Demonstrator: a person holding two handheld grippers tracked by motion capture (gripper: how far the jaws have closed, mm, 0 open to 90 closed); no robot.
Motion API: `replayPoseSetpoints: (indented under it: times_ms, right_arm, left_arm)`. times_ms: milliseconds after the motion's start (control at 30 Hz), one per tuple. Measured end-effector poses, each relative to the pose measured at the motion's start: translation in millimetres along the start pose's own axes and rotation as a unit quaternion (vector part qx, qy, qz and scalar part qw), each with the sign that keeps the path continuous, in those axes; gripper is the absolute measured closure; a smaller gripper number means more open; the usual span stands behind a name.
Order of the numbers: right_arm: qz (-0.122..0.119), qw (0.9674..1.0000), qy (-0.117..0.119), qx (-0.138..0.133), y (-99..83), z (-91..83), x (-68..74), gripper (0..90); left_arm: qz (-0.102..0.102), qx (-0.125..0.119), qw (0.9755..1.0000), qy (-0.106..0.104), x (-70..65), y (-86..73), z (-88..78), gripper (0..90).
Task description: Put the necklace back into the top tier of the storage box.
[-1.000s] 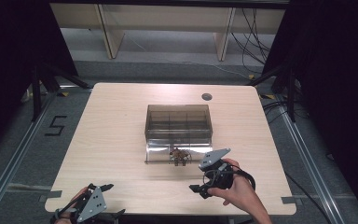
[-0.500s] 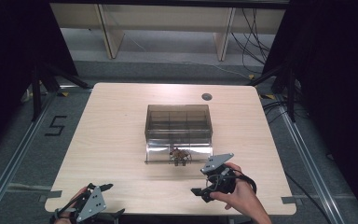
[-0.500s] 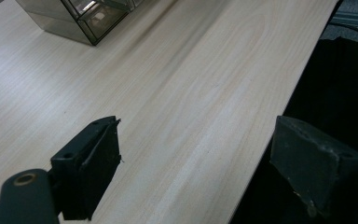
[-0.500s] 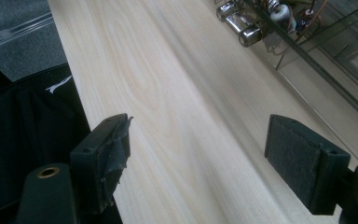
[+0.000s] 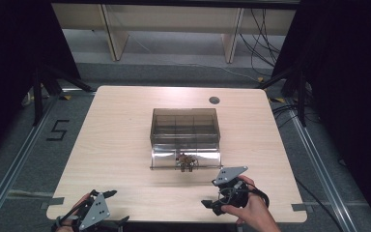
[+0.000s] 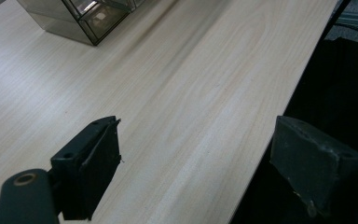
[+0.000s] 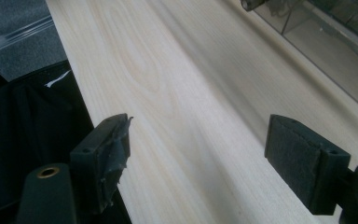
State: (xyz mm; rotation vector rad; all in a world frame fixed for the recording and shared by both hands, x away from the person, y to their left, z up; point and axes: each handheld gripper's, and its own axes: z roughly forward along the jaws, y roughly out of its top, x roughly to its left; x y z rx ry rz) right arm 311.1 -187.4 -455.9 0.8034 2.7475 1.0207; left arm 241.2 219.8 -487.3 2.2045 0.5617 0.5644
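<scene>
While both the left gripper [image 5: 107, 207] and right gripper [image 5: 211, 205] gape wide and empty, the brown clutter [image 5: 187, 161] on the box's [image 5: 185, 126] open tray could scatter if clipped.

A dark round grommet [image 5: 214, 100] sits near the table's [image 5: 125, 145] far edge.

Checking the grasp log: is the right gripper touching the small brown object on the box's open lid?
Apart. The high view shows bare table between the right gripper and the small brown object; its jaws stand open, nothing between them.
</scene>
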Motion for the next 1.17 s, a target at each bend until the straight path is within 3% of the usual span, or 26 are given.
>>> replayPoseSetpoints:
  times_ms: [100,133,167,233,267,300,433,500,867,933,1167]
  right_arm:
    - [0.003,0.9999,-0.010,-0.011,-5.9,0.2,0.5,22.4]
    - [0.001,1.0000,-0.002,-0.004,-8.0,-0.9,0.3,22.2]
    - [0.012,0.9998,-0.010,-0.013,-9.8,0.0,1.4,22.1]
    - [0.012,0.9999,-0.010,-0.005,-13.2,-1.4,1.4,21.9]
    - [0.012,0.9997,-0.013,-0.017,-15.4,0.5,1.9,21.7]
    - [0.012,0.9998,-0.011,-0.010,-16.8,-0.3,1.8,21.5]
    - [0.017,0.9997,-0.011,-0.013,-23.1,0.5,3.5,21.2]
    - [0.013,0.9998,-0.011,-0.014,-24.9,0.7,3.5,21.2]
    - [0.035,0.9988,-0.024,-0.026,-38.2,-0.7,5.2,20.5]
    - [0.025,0.9992,-0.021,-0.023,-39.9,-1.3,4.0,20.5]
    - [0.033,0.9991,-0.020,-0.020,-42.8,-0.3,4.7,20.5]
  left_arm:
    - [-0.009,-0.013,0.9999,0.003,-1.8,-0.8,1.9,15.1]
    - [-0.011,-0.016,0.9998,0.002,-2.2,-0.8,2.2,15.1]
    - [-0.010,-0.015,0.9998,0.001,-2.2,-0.8,2.3,15.1]
    - [-0.009,-0.013,0.9999,0.000,-2.3,-0.6,2.2,15.1]
    - [-0.001,-0.007,1.0000,0.000,-1.1,-0.5,1.4,15.1]
    - [-0.009,-0.013,0.9999,0.000,-2.2,-0.5,2.3,15.1]
    - [-0.008,-0.007,0.9999,-0.003,-2.0,-0.4,1.7,15.1]
    - [0.002,0.001,1.0000,-0.003,-0.7,-0.2,0.8,15.1]
    - [0.001,0.001,1.0000,-0.002,-1.0,-0.2,1.1,15.2]
    - [-0.001,-0.001,1.0000,-0.004,-1.4,-0.3,1.3,15.2]
    - [-0.004,-0.006,1.0000,-0.001,-2.4,-0.8,2.6,15.2]
